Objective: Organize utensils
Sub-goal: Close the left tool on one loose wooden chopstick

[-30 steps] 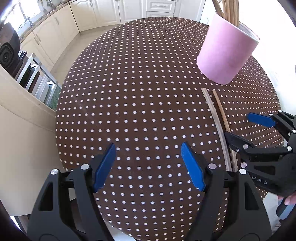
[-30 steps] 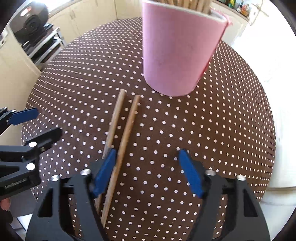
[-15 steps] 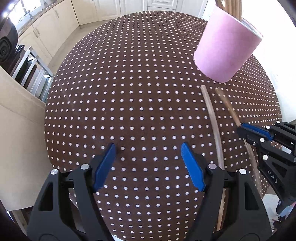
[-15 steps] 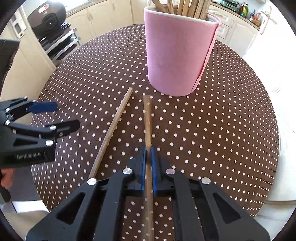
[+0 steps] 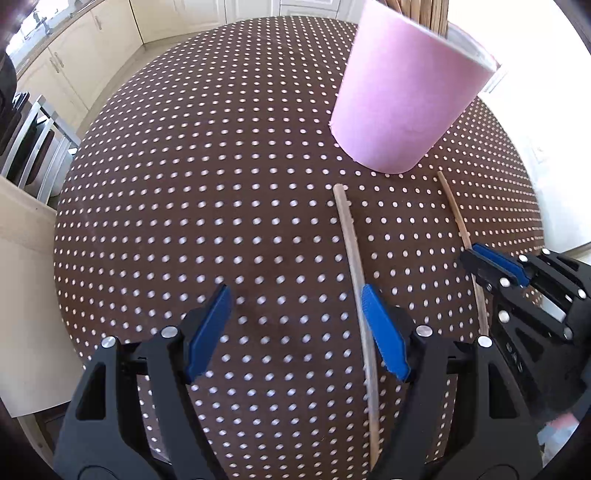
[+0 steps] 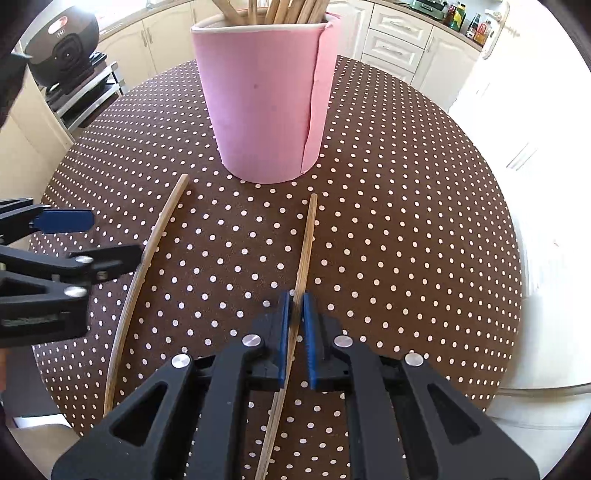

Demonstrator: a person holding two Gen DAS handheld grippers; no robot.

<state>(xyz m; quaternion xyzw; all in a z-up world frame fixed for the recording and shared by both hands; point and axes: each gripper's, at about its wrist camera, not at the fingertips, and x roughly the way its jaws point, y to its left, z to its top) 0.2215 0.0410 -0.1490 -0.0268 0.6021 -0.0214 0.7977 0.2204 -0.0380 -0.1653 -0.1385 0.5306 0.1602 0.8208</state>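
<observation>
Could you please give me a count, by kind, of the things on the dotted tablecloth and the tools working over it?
Loose chopsticks: 2, one lying free on the tablecloth, one clamped in the right hand-held gripper
Pink holders: 1, with more sticks inside, too bunched to count
Hand-held grippers: 2, the left hand-held gripper open
Total: 5

- I am in a home kitchen.
- Cream cabinet doors (image 6: 391,40) and drawers line the walls around me.
- Bottles (image 6: 474,24) stand on a worktop.
- A round table (image 6: 406,206) under a brown dotted cloth sits below me.
- A black appliance (image 6: 64,48) rests on a metal rack (image 6: 88,96).
</observation>
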